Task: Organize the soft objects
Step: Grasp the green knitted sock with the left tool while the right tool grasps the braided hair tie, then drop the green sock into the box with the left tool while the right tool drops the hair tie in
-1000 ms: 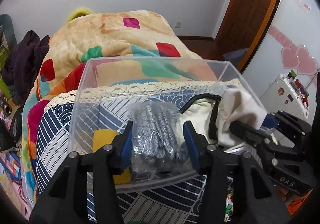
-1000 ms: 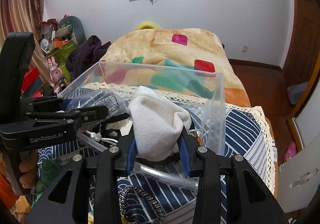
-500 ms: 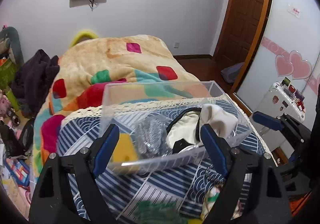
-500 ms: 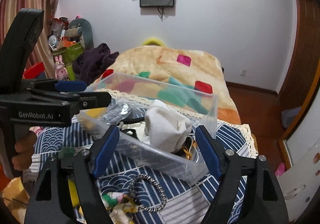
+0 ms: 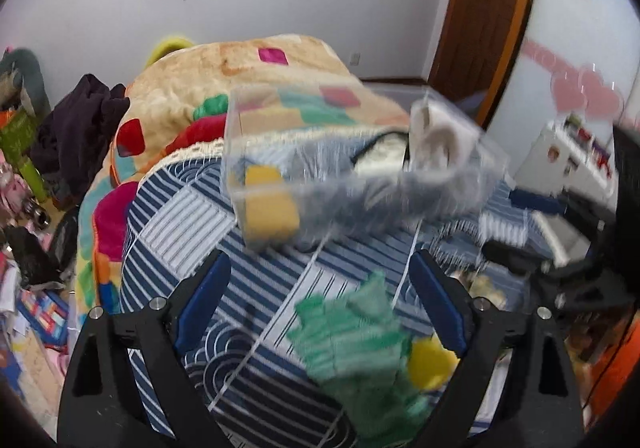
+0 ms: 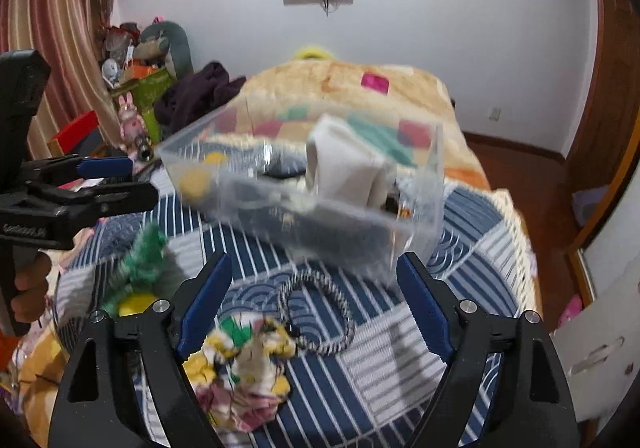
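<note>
A clear plastic box (image 5: 352,175) stands on the blue striped cloth and shows in the right wrist view (image 6: 320,187) too. It holds a white cloth (image 6: 344,163), a grey bagged bundle (image 5: 340,195) and a yellow item (image 5: 268,203). My left gripper (image 5: 320,296) is open and empty, above a green fuzzy item (image 5: 352,344) with a yellow ball (image 5: 432,364) beside it. My right gripper (image 6: 312,304) is open and empty, above a striped braided ring (image 6: 320,316) and a crumpled floral cloth (image 6: 244,368). The views are blurred.
The striped cloth (image 6: 460,288) covers the near end of a bed with a patchwork blanket (image 5: 240,79). Dark clothes (image 5: 76,127) and clutter lie on the left. A wooden door (image 5: 488,15) is on the right.
Both grippers let go of the bundle and the white cloth inside the box, opened wide and pulled back and up. The loose items on the cloth have come into view.
</note>
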Available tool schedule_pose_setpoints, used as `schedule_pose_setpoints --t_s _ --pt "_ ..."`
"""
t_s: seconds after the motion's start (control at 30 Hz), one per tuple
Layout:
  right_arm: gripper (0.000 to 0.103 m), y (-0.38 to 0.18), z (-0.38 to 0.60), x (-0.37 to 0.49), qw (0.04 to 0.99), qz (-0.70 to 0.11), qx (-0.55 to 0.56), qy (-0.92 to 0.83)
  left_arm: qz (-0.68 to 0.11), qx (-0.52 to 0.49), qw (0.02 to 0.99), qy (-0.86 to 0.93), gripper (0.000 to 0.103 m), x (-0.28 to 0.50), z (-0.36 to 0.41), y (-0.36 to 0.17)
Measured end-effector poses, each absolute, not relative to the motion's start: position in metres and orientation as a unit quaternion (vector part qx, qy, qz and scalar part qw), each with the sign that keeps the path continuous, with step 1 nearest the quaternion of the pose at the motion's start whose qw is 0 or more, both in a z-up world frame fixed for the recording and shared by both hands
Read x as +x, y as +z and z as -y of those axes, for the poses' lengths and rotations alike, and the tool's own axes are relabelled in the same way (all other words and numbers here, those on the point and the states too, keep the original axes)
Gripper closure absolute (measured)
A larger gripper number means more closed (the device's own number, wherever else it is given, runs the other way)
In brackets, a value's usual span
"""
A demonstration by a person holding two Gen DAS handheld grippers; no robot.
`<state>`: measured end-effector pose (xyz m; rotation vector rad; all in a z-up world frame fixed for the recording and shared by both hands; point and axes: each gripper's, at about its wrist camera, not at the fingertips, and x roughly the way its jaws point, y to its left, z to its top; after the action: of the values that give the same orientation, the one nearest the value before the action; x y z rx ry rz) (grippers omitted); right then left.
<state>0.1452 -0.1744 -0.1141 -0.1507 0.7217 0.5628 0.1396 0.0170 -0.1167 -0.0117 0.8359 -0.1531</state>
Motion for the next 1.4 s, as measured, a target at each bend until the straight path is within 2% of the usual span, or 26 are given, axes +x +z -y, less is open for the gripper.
schedule_pose_setpoints --t_s 0.1,0.23,0.57,0.63,0.67,0.7,0.83,0.9,0.93,0.97,1.0,1.07,1.13,1.4 --pt "0.021 -0.125 0.175 0.146 0.887 -0.367 -0.071 0.272 -0.419 0.016 0.905 -0.066 0.012 0.134 -0.015 -0.131" --pt "0.021 -0.136 0.175 0.147 0.879 -0.385 -0.066 0.273 -0.432 -0.007 0.900 -0.064 0.011 0.128 -0.029 -0.143" --pt "0.021 -0.147 0.171 0.152 0.869 -0.405 -0.067 0.274 -0.428 -0.044 0.901 -0.044 0.012 0.127 -0.051 -0.144" --pt "0.022 -0.149 0.167 0.155 0.865 -0.410 -0.067 0.281 -0.434 -0.041 0.899 -0.047 0.015 0.125 -0.051 -0.149" --pt "0.027 -0.150 0.166 0.156 0.864 -0.413 -0.067 0.282 -0.436 -0.039 0.898 -0.047 0.017 0.125 -0.051 -0.151" --pt "0.036 -0.151 0.165 0.156 0.864 -0.413 -0.070 0.280 -0.438 -0.038 0.897 -0.049 0.019 0.124 -0.051 -0.153" --pt "0.054 -0.157 0.166 0.157 0.862 -0.420 -0.074 0.273 -0.455 -0.057 0.887 -0.061 0.027 0.124 -0.051 -0.166" --pt "0.061 -0.159 0.167 0.157 0.864 -0.420 -0.072 0.269 -0.449 -0.049 0.890 -0.055 0.028 0.122 -0.048 -0.168" --pt "0.066 -0.158 0.168 0.157 0.865 -0.418 -0.072 0.269 -0.446 -0.042 0.892 -0.055 0.032 0.121 -0.044 -0.168" --pt "0.077 -0.158 0.170 0.156 0.866 -0.416 -0.071 0.269 -0.445 -0.042 0.892 -0.060 0.040 0.120 -0.042 -0.168" --pt "0.083 -0.158 0.171 0.156 0.866 -0.416 -0.071 0.268 -0.445 -0.043 0.892 -0.066 0.044 0.119 -0.040 -0.168" --pt "0.087 -0.157 0.174 0.157 0.866 -0.416 -0.070 0.268 -0.445 -0.043 0.891 -0.076 0.058 0.117 -0.037 -0.167" --pt "0.090 -0.157 0.177 0.157 0.866 -0.416 -0.066 0.269 -0.447 -0.055 0.889 -0.087 0.067 0.116 -0.035 -0.167" --pt "0.092 -0.149 0.183 0.152 0.871 -0.403 -0.050 0.277 -0.446 -0.072 0.888 -0.088 0.075 0.112 -0.038 -0.160"
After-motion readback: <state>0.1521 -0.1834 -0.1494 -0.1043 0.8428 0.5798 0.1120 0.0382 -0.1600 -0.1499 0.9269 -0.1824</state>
